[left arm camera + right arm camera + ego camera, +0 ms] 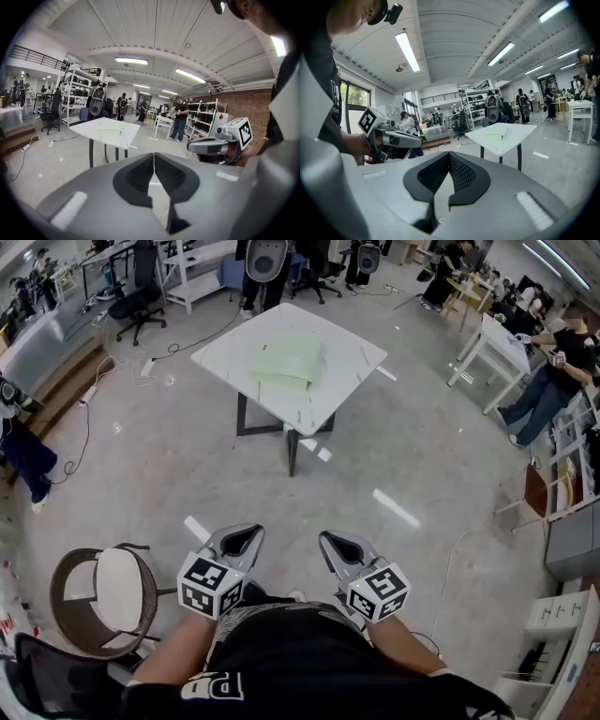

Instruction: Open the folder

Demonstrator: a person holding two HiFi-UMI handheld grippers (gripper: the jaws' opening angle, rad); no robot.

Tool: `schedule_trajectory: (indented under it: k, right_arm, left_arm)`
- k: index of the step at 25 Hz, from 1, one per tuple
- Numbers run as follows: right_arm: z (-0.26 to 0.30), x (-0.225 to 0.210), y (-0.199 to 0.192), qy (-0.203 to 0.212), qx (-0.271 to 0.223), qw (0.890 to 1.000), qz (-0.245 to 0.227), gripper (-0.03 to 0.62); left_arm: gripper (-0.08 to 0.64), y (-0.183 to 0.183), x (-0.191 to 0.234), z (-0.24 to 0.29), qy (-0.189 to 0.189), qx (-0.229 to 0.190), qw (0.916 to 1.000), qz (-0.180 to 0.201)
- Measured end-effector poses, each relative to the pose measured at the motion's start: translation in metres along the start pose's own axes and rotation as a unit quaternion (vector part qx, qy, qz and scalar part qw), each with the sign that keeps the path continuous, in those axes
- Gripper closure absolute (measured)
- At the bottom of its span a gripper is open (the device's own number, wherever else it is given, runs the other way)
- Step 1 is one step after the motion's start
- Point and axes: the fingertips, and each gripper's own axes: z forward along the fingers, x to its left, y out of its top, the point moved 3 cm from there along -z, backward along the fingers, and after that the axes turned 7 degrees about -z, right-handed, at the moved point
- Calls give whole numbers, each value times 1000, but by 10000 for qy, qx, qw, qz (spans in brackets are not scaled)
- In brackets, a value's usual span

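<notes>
Your left tongs (240, 540) and right tongs (339, 545) were both drawn in close to your body, side by side over the floor. In each gripper view the jaws met at the tips, with nothing caught between them.

The pale green folder (289, 362) lay flat and closed near the middle of the white worktop (342, 381), clear of all four edges. It was well apart from both tongs, with a stretch of bare floor between you and the worktop's nearest corner. It sat straight ahead, on a line running out between the two tongs, so neither hand was nearer.

From that far off I could not tell which edge was the spine or which way its long side ran. You would likely have needed to walk up first, then choose which hand lifted the cover.
</notes>
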Motion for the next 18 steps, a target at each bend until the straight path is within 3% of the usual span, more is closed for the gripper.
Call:
schedule_trajectory:
  k: [9, 18]
  right_arm:
    - [46, 11, 0, 4, 210, 9997, 133, 592]
    - [114, 31, 28, -124, 322, 9994, 96, 592]
  left_arm:
    - [497, 9, 45, 2, -165, 127, 9998, -23]
    - [497, 52, 119, -5, -353, 45, 9993, 84]
